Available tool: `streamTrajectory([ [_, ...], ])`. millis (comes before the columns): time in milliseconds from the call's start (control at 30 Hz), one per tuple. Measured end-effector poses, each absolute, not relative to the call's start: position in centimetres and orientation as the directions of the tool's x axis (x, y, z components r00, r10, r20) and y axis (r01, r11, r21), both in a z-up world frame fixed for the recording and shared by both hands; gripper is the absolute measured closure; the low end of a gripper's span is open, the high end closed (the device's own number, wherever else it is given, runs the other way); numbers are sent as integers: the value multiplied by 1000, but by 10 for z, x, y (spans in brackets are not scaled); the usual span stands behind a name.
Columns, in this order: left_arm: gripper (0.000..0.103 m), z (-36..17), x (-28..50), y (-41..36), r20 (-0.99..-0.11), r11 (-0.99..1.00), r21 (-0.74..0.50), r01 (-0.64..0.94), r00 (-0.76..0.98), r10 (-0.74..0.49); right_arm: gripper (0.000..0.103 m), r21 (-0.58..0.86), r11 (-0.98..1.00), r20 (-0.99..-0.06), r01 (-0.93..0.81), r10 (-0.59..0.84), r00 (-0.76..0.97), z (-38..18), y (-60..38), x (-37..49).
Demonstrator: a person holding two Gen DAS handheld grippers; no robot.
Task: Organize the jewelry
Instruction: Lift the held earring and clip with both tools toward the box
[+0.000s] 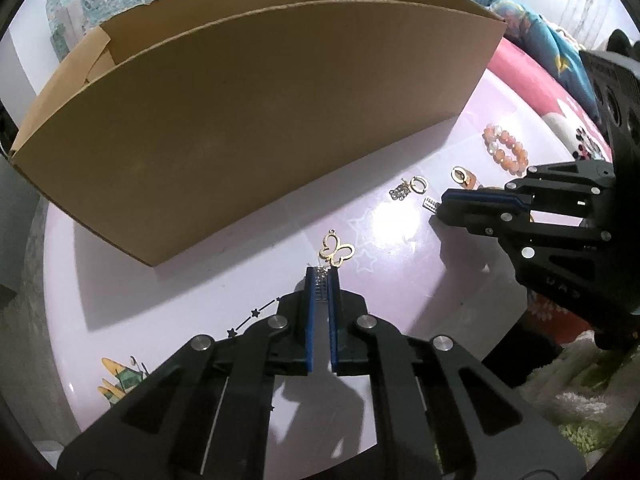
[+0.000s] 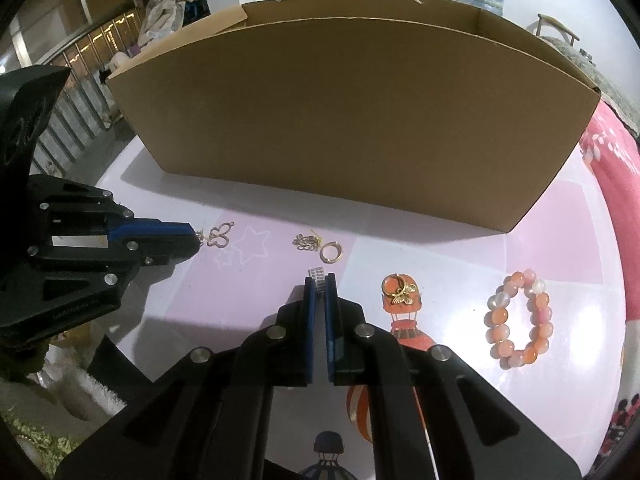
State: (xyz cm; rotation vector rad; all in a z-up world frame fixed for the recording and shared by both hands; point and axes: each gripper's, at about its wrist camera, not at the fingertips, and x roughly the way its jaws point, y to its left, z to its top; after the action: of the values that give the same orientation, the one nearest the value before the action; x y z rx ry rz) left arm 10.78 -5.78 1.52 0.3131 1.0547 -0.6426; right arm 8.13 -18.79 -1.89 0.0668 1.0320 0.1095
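Note:
My left gripper [image 1: 322, 276] is shut on a small silver rhinestone piece [image 1: 321, 289], low over the pink table [image 1: 200, 300]. A gold butterfly pendant [image 1: 336, 251] lies just beyond its tips, touching or nearly so. My right gripper [image 2: 320, 280] is shut on a similar silver rhinestone piece [image 2: 317, 273] that sticks out past its fingertips. In the right wrist view the left gripper [image 2: 198, 236] comes in from the left beside the butterfly pendant [image 2: 220, 236]. In the left wrist view the right gripper [image 1: 440, 206] comes in from the right.
An open cardboard box [image 2: 352, 120] stands behind the jewelry. On the table lie a gold hoop [image 2: 331, 253], a small chain cluster [image 2: 307, 241], a gold butterfly ring [image 2: 402, 292] and a peach bead bracelet [image 2: 518, 320]. Pink fabric [image 2: 612, 168] lies past the table's right edge.

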Motion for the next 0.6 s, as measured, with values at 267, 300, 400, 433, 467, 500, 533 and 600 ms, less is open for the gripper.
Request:
streamTrajectory([
  [267,103,29,104,-47,-857,776,-92,624,346,-381,99,150,987,-835,-51,155,529,-13,-200,69],
  [300,103,32,103,-45,-850,776,-101,622,351,-392,99,165,985,-828,-52,167,535,-11,-201,66],
  [400,103,39,103,-42,-828,773,-139,619,355,-434,99,177,983,-818,-51,176,548,-5,-204,62],
  [433,103,43,103,-40,-817,771,-155,618,359,-452,99,185,981,-813,-52,182,553,-3,-206,60],
  [467,103,46,103,-40,-807,768,-167,618,362,-467,99,189,981,-811,-51,185,556,-1,-208,59],
  [500,103,48,103,-41,-798,768,-173,617,369,-477,99,194,980,-805,-51,189,562,1,-208,57],
  [533,103,51,103,-40,-791,766,-177,618,374,-484,99,200,979,-802,-51,193,566,3,-209,55],
  [600,103,56,101,-40,-778,763,-177,622,386,-495,99,205,977,-796,-50,196,573,6,-211,51],
])
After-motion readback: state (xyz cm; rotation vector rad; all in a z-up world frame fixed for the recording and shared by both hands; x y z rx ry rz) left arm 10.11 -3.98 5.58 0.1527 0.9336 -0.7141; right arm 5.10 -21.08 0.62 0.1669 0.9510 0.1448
